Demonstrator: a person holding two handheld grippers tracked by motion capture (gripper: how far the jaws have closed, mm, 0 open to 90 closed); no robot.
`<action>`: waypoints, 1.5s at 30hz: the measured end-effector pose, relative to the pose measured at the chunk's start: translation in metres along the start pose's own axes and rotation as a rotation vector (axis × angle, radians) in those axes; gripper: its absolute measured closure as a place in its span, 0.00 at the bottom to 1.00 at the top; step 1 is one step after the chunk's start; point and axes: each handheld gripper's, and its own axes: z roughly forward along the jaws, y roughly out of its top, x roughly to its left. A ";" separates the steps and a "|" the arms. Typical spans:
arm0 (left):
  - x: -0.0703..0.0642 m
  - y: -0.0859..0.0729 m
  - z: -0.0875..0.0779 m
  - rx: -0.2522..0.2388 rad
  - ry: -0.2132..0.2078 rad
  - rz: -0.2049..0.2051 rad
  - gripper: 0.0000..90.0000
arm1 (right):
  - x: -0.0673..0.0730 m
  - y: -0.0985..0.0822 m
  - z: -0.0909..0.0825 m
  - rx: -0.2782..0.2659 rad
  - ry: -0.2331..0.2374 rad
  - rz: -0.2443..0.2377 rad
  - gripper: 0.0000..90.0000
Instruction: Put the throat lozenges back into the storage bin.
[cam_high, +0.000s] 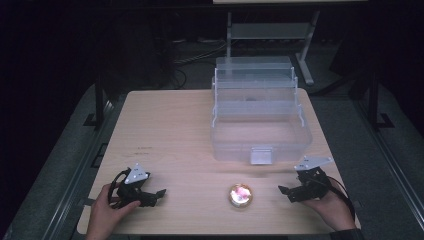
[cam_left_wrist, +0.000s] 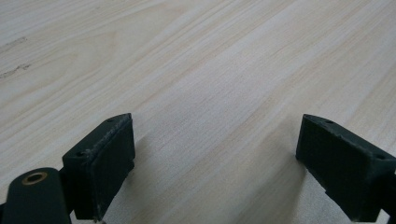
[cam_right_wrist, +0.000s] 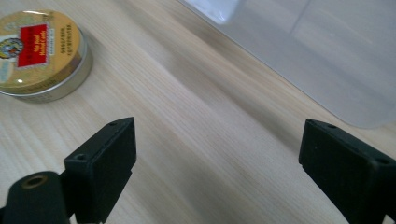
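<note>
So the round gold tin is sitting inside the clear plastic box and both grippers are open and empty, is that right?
Not quite. The round gold tin sits on the table, in front of the clear plastic box, not inside it; the high view shows this. The rest holds: the left gripper and right gripper are both open and empty.

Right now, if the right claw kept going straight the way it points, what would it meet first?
Probably bare table: the right claw points between the round tin and the clear plastic box, touching neither. Depth beyond is unclear.
</note>
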 end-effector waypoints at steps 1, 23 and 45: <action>0.000 0.000 0.000 0.000 0.000 0.001 0.12 | 0.001 0.001 0.000 0.000 0.004 -0.006 0.12; 0.000 0.000 0.000 -0.003 0.000 -0.002 0.12 | 0.013 0.022 0.005 0.034 0.044 -0.075 0.10; 0.000 0.000 0.000 -0.003 0.000 -0.002 0.12 | 0.034 0.047 0.017 0.068 0.097 -0.167 0.09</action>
